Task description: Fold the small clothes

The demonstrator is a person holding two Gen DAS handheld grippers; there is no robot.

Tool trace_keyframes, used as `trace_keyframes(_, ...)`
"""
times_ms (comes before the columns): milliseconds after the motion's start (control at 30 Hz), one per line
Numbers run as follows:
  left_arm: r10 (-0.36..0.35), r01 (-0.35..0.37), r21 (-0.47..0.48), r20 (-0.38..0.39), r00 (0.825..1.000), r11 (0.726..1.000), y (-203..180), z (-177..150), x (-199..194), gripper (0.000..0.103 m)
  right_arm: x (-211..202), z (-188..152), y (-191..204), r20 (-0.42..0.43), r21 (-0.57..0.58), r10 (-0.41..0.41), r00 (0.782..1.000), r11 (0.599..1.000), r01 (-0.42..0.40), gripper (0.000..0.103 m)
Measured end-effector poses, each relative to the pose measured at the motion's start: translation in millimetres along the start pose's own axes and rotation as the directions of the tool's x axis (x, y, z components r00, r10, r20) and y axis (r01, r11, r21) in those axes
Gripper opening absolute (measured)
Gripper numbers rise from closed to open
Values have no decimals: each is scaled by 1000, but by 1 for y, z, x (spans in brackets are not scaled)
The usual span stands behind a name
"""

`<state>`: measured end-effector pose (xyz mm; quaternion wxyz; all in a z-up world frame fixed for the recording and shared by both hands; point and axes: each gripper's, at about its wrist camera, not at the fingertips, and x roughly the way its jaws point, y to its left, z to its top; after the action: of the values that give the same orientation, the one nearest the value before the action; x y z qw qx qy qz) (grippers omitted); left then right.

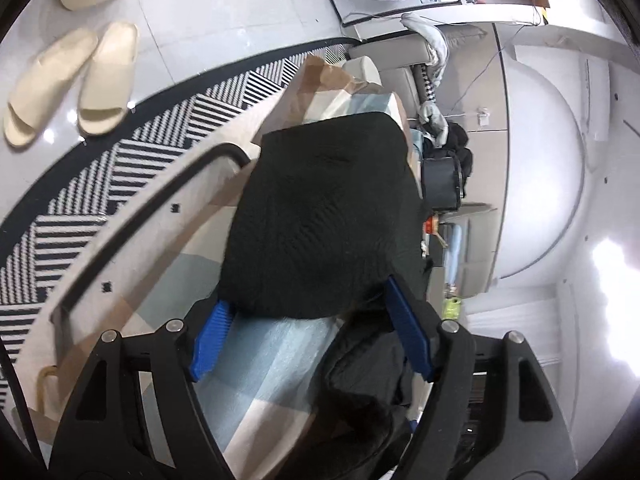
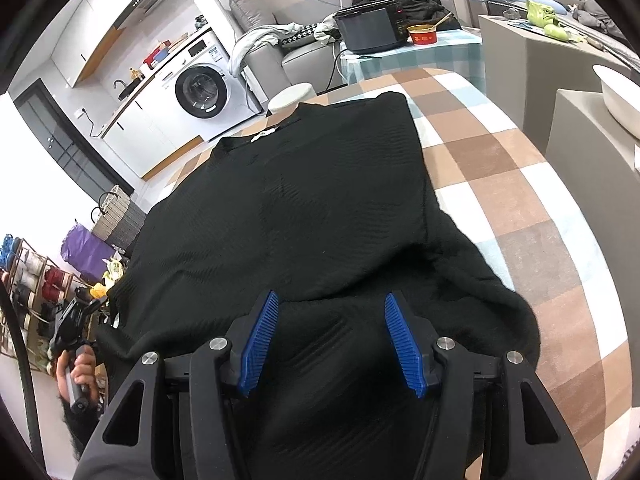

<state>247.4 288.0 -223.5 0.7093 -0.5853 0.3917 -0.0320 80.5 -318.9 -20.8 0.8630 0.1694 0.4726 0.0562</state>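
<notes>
Black garment point(image 2: 304, 208): flat on checked desk point(image 2: 520, 184). Left hand-held gripper point(image 1: 308, 336): tilted downward, jaws spread wide, empty. Right hand-held gripper point(image 2: 332, 344): low over hem, jaws wide, empty.

Home living area: washing machine point(image 2: 204, 94) upper left, grey sofa point(image 2: 296, 54) top centre, slippers point(image 1: 68, 84) on tile upper left, striped rug point(image 1: 132, 160).

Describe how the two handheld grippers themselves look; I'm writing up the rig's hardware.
Both match. The left gripper and right gripper each have a black frame with triangular cutouts, round silver pivot bolts, and two bright blue ribbed finger pads. The right view shows the other gripper's black handle in a bare hand; a black cable runs along that edge.
</notes>
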Motion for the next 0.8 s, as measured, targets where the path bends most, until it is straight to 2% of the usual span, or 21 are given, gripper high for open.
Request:
trace_keyframes(133, 8, -8, -6, 8, 1000, 1000, -2, 10, 4, 70, 2, -3, 1, 5, 8, 5, 1000, 1000, -5, 58)
trace_keyframes(200, 23, -23, 8, 36, 999, 1000, -5, 15, 6, 56, 4, -4, -1, 7, 17, 6, 1000, 1000, -6, 58)
trace_keyframes(267, 99, -104, 63, 79, 992, 993, -16, 16, 6, 15, 6, -4, -2, 9, 27, 4, 1000, 1000, -4, 58)
trace_keyframes(300, 124, -133, 91, 99, 987, 987, -23, 16, 6, 8, 6, -4, -3, 10, 30, 6, 1000, 1000, -7, 58)
trace_keyframes(400, 191, -234, 206, 208, 959, 950, -55, 10, -2, 5, 4, -4, -2, 19, 29, 12, 1000, 999, -13, 58)
trace_keyframes(467, 216, -305, 315, 286, 934, 899, -93, 2, -6, 5, 0, -6, -3, 38, 24, 20, 999, 999, -21, 58)
trace_keyframes(500, 216, -346, 397, 335, 917, 850, -121, -6, -6, 5, -1, -7, -4, 41, 28, 26, 999, 999, -27, 58)
trace_keyframes(533, 205, -361, 448, 359, 911, 818, -140, -14, -6, 5, -2, -8, -5, 40, 31, 34, 999, 999, -36, 58)
trace_keyframes(567, 179, -363, 518, 371, 911, 774, -166, -26, -2, 5, -2, -10, -7, 39, 37, 46, 998, 998, -47, 58)
trace_keyframes(600, 152, -354, 577, 368, 917, 736, -188, -38, 2, 5, -3, -11, -8, 38, 41, 52, 998, 998, -53, 58)
trace_keyframes(633, 128, -340, 643, 354, 926, 686, -211, -56, 11, 5, -3, -11, -9, 31, 42, 53, 998, 998, -54, 58)
trace_keyframes(667, 105, -311, 713, 318, 942, 629, -233, -76, 22, 5, -4, -12, -9, 29, 41, 54, 998, 998, -55, 58)
trace_keyframes(700, 97, -278, 759, 275, 957, 589, -247, -92, 32, 5, -6, -12, -10, 32, 42, 57, 998, 997, -58, 58)
trace_keyframes(733, 101, -226, 803, 205, 974, 552, -259, -111, 48, 5, -8, -12, -11, 35, 41, 59, 998, 997, -60, 58)
trace_keyframes(767, 118, -170, 831, 126, 985, 530, -264, -127, 65, 7, -11, -12, -11, 38, 40, 61, 997, 997, -62, 58)
trace_keyframes(800, 144, -125, 852, 59, 988, 508, -266, -141, 81, 9, -13, -12, -12, 44, 40, 59, 997, 997, -61, 58)
